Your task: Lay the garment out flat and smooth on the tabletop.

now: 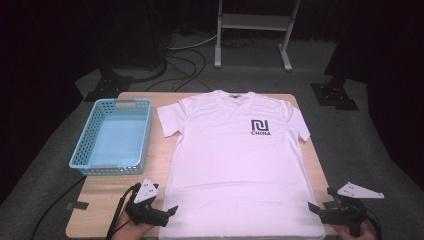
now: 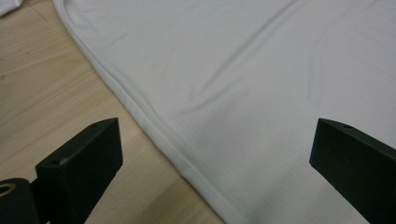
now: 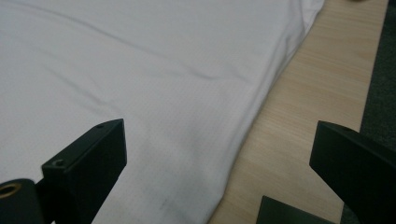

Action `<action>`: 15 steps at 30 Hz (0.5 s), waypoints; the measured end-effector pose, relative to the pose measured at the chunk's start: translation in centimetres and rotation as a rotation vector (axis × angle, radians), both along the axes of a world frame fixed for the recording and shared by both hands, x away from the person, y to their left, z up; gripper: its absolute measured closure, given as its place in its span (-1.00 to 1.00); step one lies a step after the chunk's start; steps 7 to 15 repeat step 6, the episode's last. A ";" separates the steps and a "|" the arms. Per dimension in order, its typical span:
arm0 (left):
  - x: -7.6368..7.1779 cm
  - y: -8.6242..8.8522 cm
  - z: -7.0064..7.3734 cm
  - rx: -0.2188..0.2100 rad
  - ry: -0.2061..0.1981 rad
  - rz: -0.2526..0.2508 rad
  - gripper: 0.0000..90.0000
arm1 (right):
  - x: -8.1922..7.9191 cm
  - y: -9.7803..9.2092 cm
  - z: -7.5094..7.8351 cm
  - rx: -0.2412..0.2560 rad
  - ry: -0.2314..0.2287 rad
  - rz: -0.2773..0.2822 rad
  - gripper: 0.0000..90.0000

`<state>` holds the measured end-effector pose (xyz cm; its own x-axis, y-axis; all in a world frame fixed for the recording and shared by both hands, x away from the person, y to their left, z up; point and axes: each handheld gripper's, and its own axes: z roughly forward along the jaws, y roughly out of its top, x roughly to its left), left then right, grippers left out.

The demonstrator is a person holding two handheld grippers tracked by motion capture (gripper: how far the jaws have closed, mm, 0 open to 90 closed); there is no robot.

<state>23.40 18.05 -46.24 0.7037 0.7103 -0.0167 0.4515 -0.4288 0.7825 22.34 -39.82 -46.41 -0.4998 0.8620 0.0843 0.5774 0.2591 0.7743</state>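
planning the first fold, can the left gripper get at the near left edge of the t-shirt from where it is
Probably yes. The left gripper is open at the t-shirt hem corner, one of its fingers over bare table, the other over cloth, the edge running between. Nothing lies in the way; the basket sits farther back.

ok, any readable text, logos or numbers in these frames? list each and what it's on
"CHINA": dark capitals on the chest of the white T-shirt, under a dark blocky logo mark that reads as no clear letter.
Neck label inside the collar: too small to read.
Blue basket, wooden table, left gripper and right gripper: no text seen.
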 end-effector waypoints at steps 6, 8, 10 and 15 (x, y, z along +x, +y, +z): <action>-0.2 -0.1 -0.7 0.005 -0.004 -0.008 -0.96 | -1.5 -0.4 -0.4 0.044 -0.066 -0.044 -0.92; -0.2 -0.1 -0.7 0.005 -0.004 -0.008 -0.96 | -1.5 -0.4 -0.4 0.044 -0.066 -0.044 -0.92; -0.2 -0.1 -0.7 0.005 -0.004 -0.008 -0.96 | -1.5 -0.4 -0.4 0.044 -0.066 -0.044 -0.92; -0.2 -0.1 -0.7 0.005 -0.004 -0.008 -0.96 | -1.5 -0.4 -0.4 0.044 -0.066 -0.044 -0.92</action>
